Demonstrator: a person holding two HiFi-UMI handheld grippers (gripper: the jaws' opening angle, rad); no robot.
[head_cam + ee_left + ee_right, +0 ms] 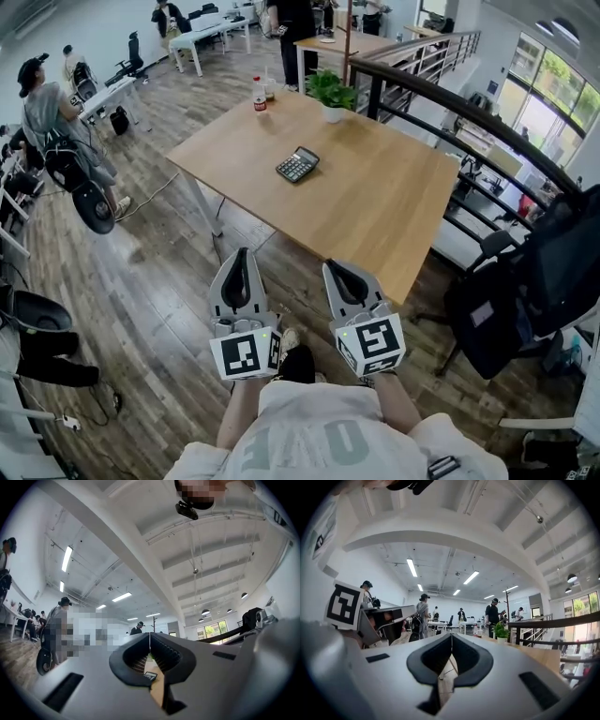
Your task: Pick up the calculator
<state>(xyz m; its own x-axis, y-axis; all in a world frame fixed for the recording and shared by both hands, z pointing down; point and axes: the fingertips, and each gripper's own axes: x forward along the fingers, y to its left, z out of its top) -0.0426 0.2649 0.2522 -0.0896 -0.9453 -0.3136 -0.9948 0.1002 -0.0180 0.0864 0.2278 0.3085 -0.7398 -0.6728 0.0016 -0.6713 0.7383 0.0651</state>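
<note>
A dark calculator (297, 165) lies flat near the middle of the wooden table (394, 216), well ahead of both grippers. My left gripper (244, 253) and right gripper (331, 267) hover side by side over the floor, just short of the table's near edge. Both are shut with nothing in them. In the left gripper view the jaws (150, 641) meet in a thin line, and the calculator (150, 677) shows small through the gap below them. In the right gripper view the gripper (451, 641) is also shut, with the table (543, 658) stretching off to the right.
A potted plant (331, 94) and a bottle (259, 96) stand at the table's far edge. A dark railing (450, 98) runs behind the table. A black chair with a bag (525, 291) is at the right. A person (42, 103) stands far left.
</note>
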